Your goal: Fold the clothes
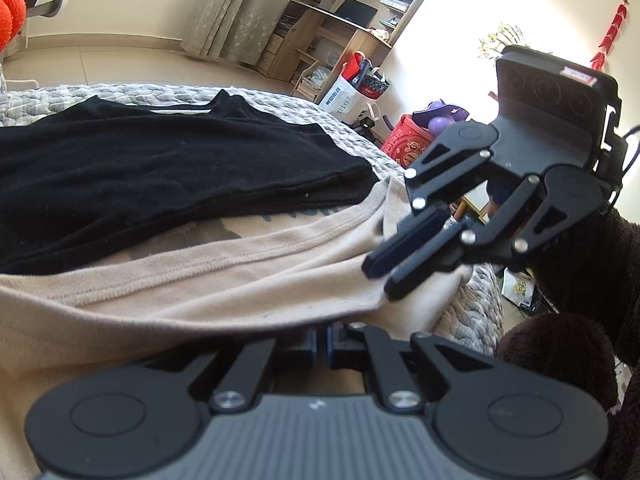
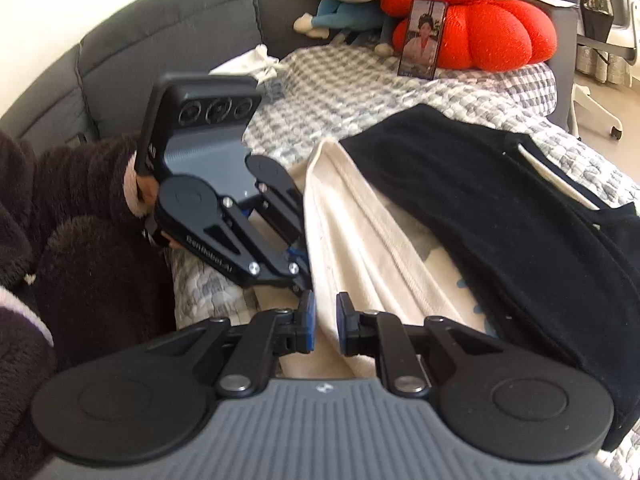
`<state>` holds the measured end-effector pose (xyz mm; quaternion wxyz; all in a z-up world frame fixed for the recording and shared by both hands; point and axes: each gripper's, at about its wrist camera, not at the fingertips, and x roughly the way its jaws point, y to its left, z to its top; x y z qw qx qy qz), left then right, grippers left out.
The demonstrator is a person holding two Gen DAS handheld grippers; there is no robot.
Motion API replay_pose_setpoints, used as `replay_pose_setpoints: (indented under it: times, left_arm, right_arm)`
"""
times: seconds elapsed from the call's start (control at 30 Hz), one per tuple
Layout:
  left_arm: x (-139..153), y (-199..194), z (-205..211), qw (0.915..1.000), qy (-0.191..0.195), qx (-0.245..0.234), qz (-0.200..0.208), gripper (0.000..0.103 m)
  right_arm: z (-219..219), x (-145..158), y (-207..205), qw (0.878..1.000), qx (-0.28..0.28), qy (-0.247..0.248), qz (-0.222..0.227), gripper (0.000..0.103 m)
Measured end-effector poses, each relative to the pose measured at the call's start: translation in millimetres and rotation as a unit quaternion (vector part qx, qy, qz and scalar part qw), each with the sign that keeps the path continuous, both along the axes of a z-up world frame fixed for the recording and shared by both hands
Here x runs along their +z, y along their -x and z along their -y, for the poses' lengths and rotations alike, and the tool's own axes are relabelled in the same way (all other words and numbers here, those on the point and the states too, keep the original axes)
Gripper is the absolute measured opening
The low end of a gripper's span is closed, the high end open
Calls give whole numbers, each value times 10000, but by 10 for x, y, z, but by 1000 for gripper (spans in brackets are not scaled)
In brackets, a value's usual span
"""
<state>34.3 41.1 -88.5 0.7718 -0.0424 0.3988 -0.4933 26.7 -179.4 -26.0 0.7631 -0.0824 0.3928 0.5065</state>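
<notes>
**Beige hem pinched on the left, right jaws loose beside it**

Nearest to us, in the left wrist view at six o'clock, the left gripper [image 1: 324, 344] has its jaws drawn together on the near edge of the beige garment [image 1: 200, 300], whose cloth drapes over the fingertips; we read this as a firm pinch. Just beyond, at three o'clock, the right gripper [image 1: 384, 276] hovers at the same hem with its jaws nearly together, and from here we cannot tell whether cloth lies between them.

The right wrist view settles that. Its own jaws at six o'clock stand a narrow gap apart, the beige cloth's edge lies in or just behind that gap, and the pads do not seem to press on it. This view also shows the left gripper [image 2: 298, 280] at nine o'clock, biting the garment's side edge, held by a hand in a dark fleecy sleeve [image 2: 80, 240].

Farther off, a black garment [image 1: 140, 168] lies folded on top of the beige one, towards twelve o'clock, both on a quilted grey cover [image 2: 340, 88]. Only the right view shows the red cushion [image 2: 480, 20] beyond.

We judge the step to be taking hold of the beige hem for a fold. Next, the right jaws need to close on the hem, then both hands lift evenly.
</notes>
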Motion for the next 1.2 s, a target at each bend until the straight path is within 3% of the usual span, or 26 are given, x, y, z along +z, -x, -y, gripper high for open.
replay_pose_setpoints:
  times: [0.2, 0.47, 0.6, 0.77, 0.83, 0.9, 1.03, 1.2]
  left_arm:
    - [-6, -5, 2, 10000, 16, -4, 4, 7]
    - [-12, -8, -1, 10000, 27, -10, -5, 7]
    - [-12, -5, -2, 10000, 34, -13, -8, 7]
    - [-13, -3, 1, 10000, 38, -14, -9, 7]
    - [-13, -2, 0, 10000, 37, -12, -9, 7]
    - [-13, -1, -1, 10000, 40, -8, -8, 7]
    - [-14, 0, 0, 10000, 45, -8, -13, 7]
    - [-8, 3, -5, 10000, 42, -3, -29, 7]
  right_arm:
    - [34, -40, -208, 9971, -581, 384, 315, 16]
    - [-63, -270, -382, 9933, -540, 936, 419, 16]
    - [-74, -295, -367, 9918, -544, 1026, 532, 26]
    - [-110, -313, -324, 9924, -358, 1054, 524, 28]
    - [-125, -312, -302, 9915, -375, 1066, 638, 13]
    - [-142, -298, -258, 9898, -367, 1097, 830, 7]
    - [-102, -222, -235, 9810, -754, 1116, 1400, 6]
    - [-125, -250, -313, 9812, -795, 1183, 1305, 7]
